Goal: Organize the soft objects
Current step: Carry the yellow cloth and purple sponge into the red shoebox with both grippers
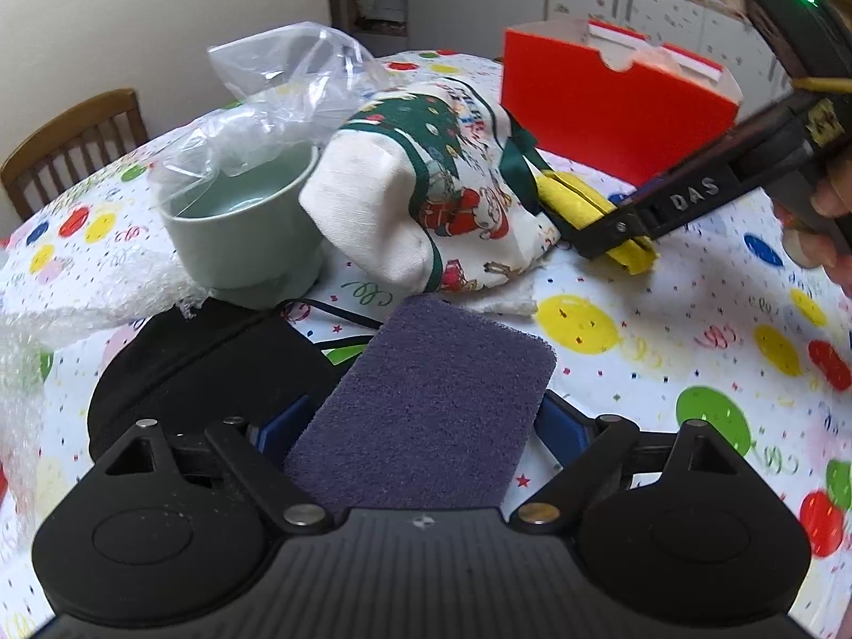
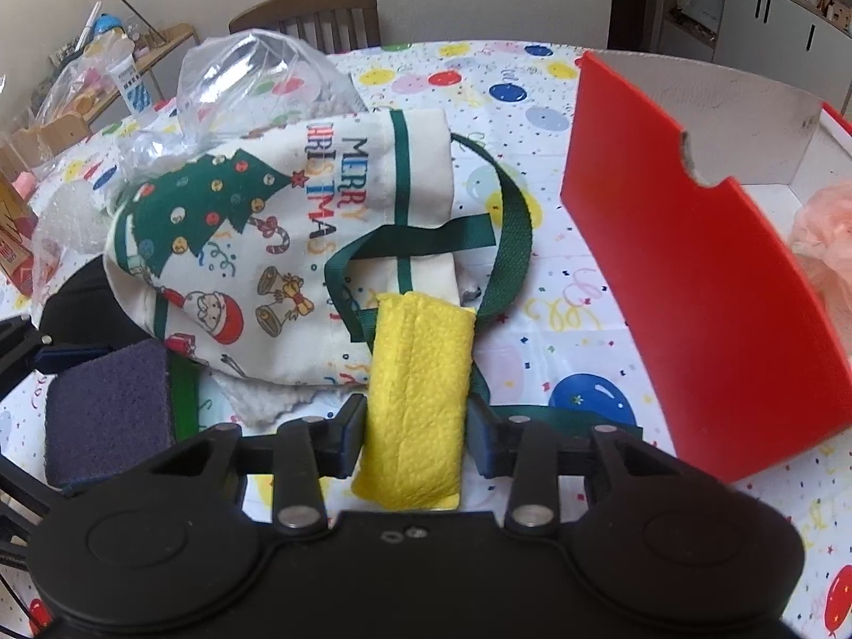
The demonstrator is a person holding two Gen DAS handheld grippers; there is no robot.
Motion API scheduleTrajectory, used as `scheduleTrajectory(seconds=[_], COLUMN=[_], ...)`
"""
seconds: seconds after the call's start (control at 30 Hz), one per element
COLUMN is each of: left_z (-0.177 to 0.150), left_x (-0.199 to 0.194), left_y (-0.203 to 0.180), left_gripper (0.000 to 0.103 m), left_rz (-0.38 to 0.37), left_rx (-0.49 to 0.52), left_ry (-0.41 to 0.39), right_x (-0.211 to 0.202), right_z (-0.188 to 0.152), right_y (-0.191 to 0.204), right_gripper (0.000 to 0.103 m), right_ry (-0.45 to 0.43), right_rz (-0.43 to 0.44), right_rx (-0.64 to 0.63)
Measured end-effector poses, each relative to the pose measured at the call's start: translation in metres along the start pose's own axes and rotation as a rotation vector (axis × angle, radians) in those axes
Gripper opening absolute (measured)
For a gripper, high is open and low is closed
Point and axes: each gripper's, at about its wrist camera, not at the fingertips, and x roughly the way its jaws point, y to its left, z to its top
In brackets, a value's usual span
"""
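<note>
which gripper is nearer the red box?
Right. The right gripper, with the yellow cloth between its jaws, sits just beside the red box. The left gripper is further back at the purple sponge.

Red box (image 2: pixel 687 287) cut off at right — pink contents (image 2: pixel 825 229) blurred.

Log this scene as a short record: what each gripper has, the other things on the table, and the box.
left gripper: around the purple sponge
right gripper: shut on the folded yellow cloth
Christmas bag: lying on its side, green strap loose
green cup: upright, beside the bag
red box: open, something pink inside
tablecloth: balloon print
</note>
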Motion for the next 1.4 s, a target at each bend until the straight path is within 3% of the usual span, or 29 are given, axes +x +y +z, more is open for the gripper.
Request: scheduleTrajectory(seconds=[0.67,1.03,1.4], left_z=[0.020,0.072,0.140], left_x=[-0.050,-0.075,-0.049], left_y=[-0.014,-0.057,-0.109], left_gripper=[0.090,0.090,0.090], left_rz=[0.048,0.052,0.046], left_rx=[-0.286,-0.312,-0.303], left_ry=[-0.070,-0.148,-0.180], right_x=[-0.090,-0.136,-0.151], right_z=[-0.004,0.007,0.017], right_y=[-0.024,-0.061,-0.131], right_gripper=[0.037,0.037,0.037], right_ry=[-0.162,-0.229,-0.265], right_rz=[0.095,0.137,0.107], right_rx=[-0.008,-0.017,-0.009])
